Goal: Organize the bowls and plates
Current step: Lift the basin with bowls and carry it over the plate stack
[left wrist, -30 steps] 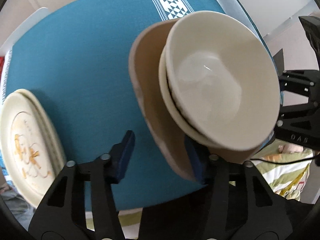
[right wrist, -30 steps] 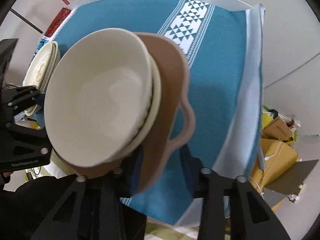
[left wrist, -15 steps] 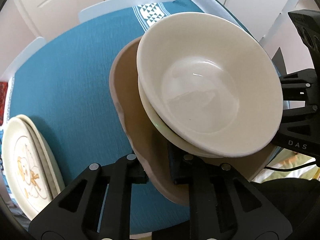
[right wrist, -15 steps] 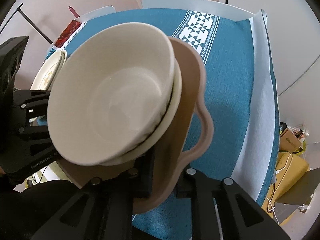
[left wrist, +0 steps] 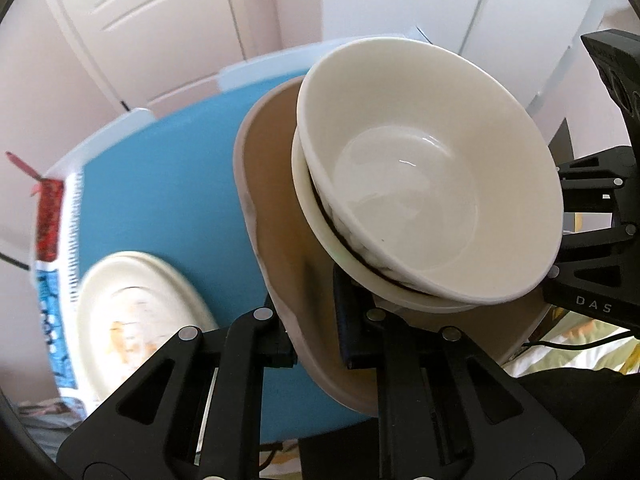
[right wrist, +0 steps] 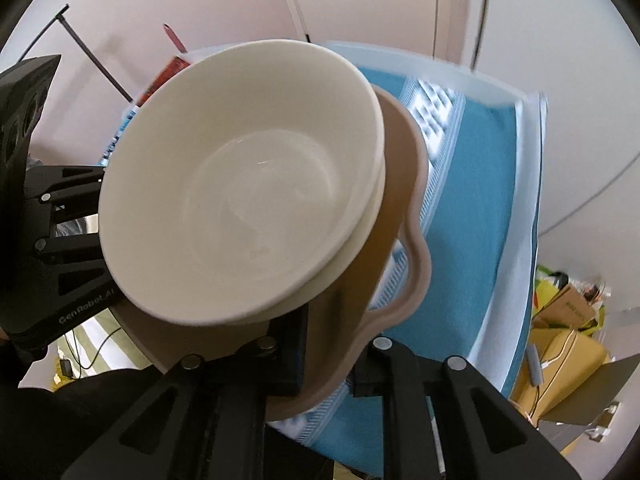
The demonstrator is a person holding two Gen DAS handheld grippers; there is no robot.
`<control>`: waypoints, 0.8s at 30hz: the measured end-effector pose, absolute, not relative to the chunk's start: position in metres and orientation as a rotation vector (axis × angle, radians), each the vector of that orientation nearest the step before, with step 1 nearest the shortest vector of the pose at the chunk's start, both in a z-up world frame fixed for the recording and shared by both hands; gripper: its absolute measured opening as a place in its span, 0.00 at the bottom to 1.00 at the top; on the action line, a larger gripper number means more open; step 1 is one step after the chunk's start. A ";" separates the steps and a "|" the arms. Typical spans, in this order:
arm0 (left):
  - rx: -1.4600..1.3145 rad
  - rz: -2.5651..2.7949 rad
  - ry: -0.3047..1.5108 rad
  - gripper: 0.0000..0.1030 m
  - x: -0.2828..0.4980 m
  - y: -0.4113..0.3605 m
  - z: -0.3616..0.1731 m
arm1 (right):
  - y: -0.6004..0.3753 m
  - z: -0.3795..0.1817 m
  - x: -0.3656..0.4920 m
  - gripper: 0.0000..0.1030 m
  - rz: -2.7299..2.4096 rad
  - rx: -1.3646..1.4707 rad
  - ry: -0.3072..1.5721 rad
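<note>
A tan tray with wavy handles carries two stacked cream bowls. My left gripper is shut on the tray's left rim. My right gripper is shut on the tray's right rim, beside the bowls. The tray is held in the air above the teal tablecloth. A stack of cream plates with an orange drawing lies on the cloth at lower left in the left wrist view.
The table has a white edge and a patterned band on the cloth. White doors stand behind the table. Cardboard boxes and yellow bags lie on the floor to the right.
Both grippers closed on the tray rims, then lifted the tray with the bowls up off the table. The views tilted upward, showing the doors.
</note>
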State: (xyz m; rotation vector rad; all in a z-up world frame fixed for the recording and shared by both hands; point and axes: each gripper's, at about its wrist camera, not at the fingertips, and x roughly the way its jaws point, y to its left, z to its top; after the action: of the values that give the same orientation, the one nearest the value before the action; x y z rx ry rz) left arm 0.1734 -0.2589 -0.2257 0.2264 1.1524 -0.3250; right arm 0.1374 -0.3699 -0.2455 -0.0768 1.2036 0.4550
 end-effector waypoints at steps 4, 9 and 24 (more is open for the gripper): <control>0.219 -0.302 1.130 0.11 0.173 -0.221 -0.204 | -0.337 -0.215 0.138 0.14 0.479 -0.109 1.178; 0.212 -0.286 1.147 0.11 0.169 -0.164 -0.197 | -0.276 -0.204 0.145 0.14 0.490 -0.128 1.180; 0.240 -0.323 1.217 0.11 0.163 -0.044 -0.254 | -0.134 -0.247 0.137 0.14 0.419 -0.121 1.239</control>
State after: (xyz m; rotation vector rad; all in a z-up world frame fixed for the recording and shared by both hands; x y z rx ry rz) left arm 0.1626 -0.0439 -0.2537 0.2401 1.2171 -0.3229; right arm 0.1374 -0.1343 -0.2471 -0.1207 1.2389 0.4186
